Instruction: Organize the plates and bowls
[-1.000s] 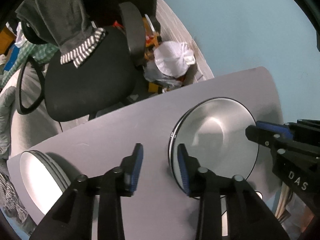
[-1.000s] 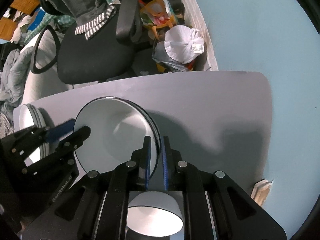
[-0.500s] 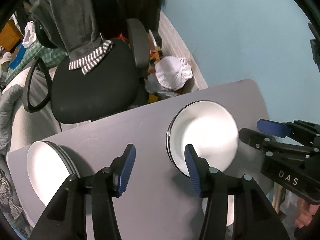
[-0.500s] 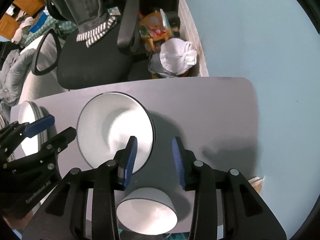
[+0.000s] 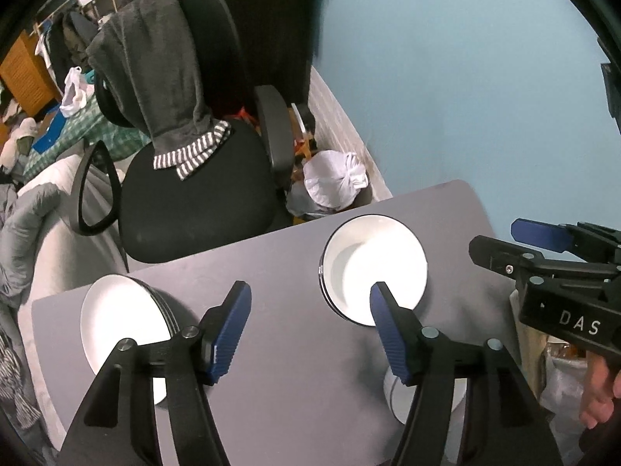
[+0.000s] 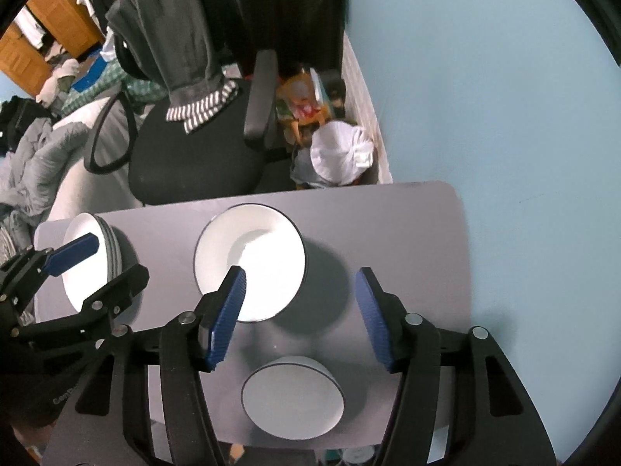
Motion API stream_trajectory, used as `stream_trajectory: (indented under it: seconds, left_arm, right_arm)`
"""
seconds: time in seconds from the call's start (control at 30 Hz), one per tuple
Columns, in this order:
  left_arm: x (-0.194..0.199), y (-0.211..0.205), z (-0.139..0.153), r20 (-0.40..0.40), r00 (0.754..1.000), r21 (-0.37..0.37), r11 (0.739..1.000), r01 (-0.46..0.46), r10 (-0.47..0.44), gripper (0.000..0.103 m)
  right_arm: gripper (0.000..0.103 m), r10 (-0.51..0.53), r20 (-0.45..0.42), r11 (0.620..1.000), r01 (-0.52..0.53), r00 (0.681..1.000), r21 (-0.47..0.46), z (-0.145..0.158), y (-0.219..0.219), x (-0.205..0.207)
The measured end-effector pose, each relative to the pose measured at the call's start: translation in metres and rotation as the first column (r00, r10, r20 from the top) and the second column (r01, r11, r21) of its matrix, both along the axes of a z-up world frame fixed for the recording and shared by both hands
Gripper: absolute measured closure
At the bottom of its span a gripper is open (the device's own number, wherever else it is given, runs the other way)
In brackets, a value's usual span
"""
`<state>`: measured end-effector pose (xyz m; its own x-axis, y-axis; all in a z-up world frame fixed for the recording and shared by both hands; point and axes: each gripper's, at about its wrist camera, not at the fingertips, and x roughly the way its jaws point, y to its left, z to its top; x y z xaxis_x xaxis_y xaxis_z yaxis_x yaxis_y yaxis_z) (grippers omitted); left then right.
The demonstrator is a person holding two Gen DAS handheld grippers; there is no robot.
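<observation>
A stack of white dark-rimmed plates (image 5: 370,262) (image 6: 252,256) lies in the middle of the grey table (image 5: 279,256) (image 6: 407,225). A second pile of white plates (image 5: 116,318) (image 6: 91,264) sits at the table's left end. A white bowl (image 6: 293,396) (image 5: 392,392) stands near the front edge. My left gripper (image 5: 308,320) (image 6: 97,256) hovers above the table between the two piles, its jaws opening with nothing between them. My right gripper (image 6: 300,305) (image 5: 493,239) hangs above the bowl and the middle stack, jaws opening, holding nothing.
A black office chair (image 5: 186,202) (image 6: 202,155) with a grey garment over its back stands beyond the table's far edge. A tied white bag (image 5: 335,182) (image 6: 337,155) lies on the floor by the blue wall. A person's hand (image 5: 599,396) shows at the right.
Both grippers let go of the middle plate stack's rim, opened wider and rose away from the table. The stack now lies flat and looks smaller.
</observation>
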<state>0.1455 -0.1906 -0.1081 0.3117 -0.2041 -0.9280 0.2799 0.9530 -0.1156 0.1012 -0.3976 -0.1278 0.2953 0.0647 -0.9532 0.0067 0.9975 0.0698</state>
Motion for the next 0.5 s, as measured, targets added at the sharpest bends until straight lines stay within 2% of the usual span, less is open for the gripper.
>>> stream_trajectory:
  seconds: [0.23, 0.5]
  left_arm:
    - [-0.016, 0.001, 0.014, 0.047, 0.998, -0.002, 1.0, 0.029, -0.029, 0.036]
    - [-0.035, 0.001, 0.031, 0.061, 0.997, -0.048, 0.998, 0.049, -0.046, 0.035]
  right_arm:
    - [0.043, -0.005, 0.039, 1.0, 0.006, 0.999, -0.022, 0.013, -0.001, -0.017]
    - [0.043, -0.023, 0.052, 1.0, 0.023, 0.998, 0.001, 0.021, -0.003, -0.034]
